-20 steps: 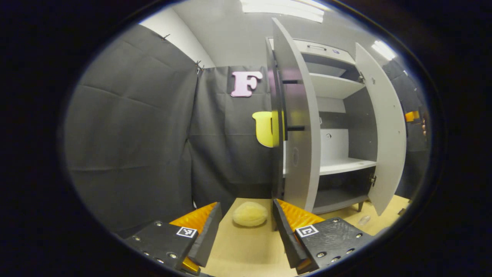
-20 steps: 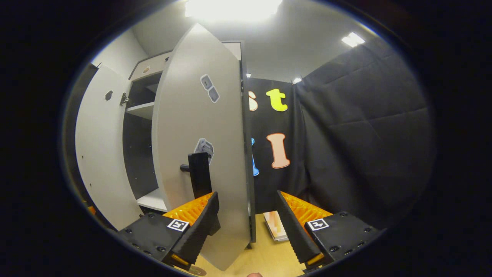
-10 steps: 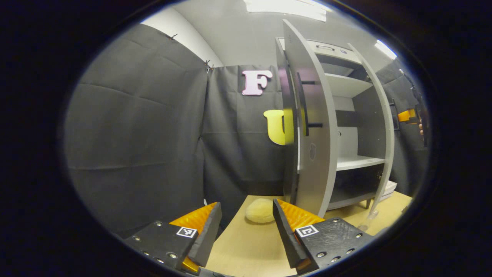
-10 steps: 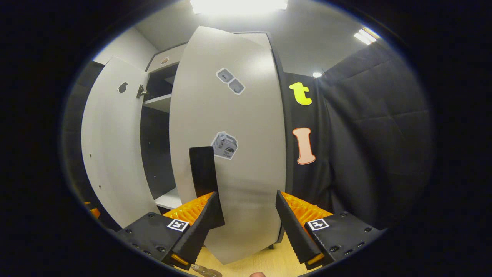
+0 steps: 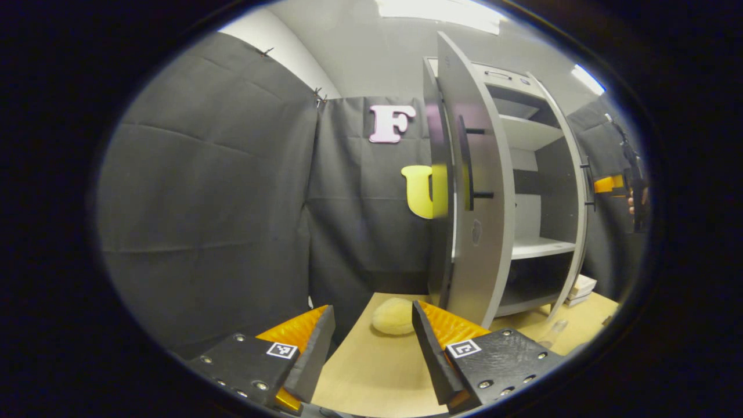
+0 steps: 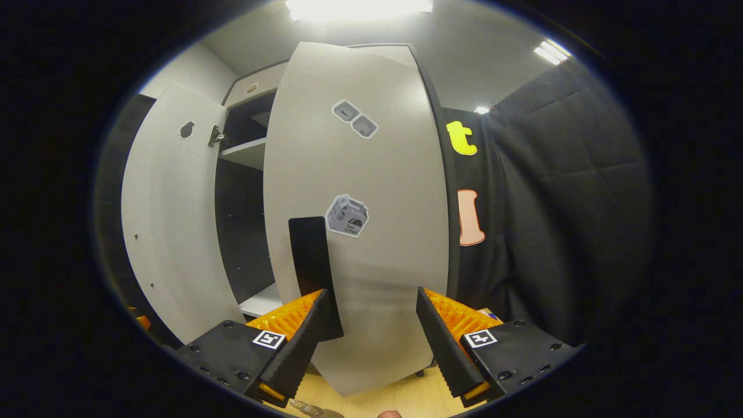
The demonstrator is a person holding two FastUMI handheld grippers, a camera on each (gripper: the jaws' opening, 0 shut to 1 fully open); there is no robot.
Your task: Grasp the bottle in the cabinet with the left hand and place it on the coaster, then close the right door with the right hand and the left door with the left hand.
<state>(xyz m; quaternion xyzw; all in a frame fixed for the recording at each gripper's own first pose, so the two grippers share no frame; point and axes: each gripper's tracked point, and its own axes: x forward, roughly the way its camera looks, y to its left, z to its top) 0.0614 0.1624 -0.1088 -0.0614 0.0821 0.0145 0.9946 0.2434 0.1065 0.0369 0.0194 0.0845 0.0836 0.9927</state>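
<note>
The bottle (image 5: 552, 332) shows as a clear, faint shape low on the pale wooden surface (image 5: 371, 371) in the left gripper view, in front of the cabinet (image 5: 522, 191) and near its foot; whether it stands on a coaster I cannot tell. The surface is light wood, and the room around it is hung with black cloth (image 5: 209, 203) under a grey ceiling with bright strip lights (image 6: 357, 7). The cabinet is grey outside and white on its shelves (image 5: 540, 248), which look bare. In the left gripper view the left door (image 5: 479, 191) stands well open, edge-on, with a dark bar handle (image 5: 467, 162) on its face. A pale yellow rounded thing (image 5: 395, 316) lies on the surface just beside that door's foot, between the left gripper (image 5: 371, 339) and the cabinet. That gripper's jaws are spread wide with nothing between them. Far right in that view, the other gripper (image 5: 606, 184) and part of a hand (image 5: 631, 203) sit at the right door's edge. In the right gripper view the right door (image 6: 371, 220) is close in front, carrying stickers (image 6: 347, 216) and a black handle (image 6: 310, 261), which stands just beyond one finger. The right gripper (image 6: 374, 342) is spread wide and grips nothing. A gap of dark cabinet interior shows between the two doors, and a stack of flat white things (image 5: 579, 288) lies beyond the cabinet.
</note>
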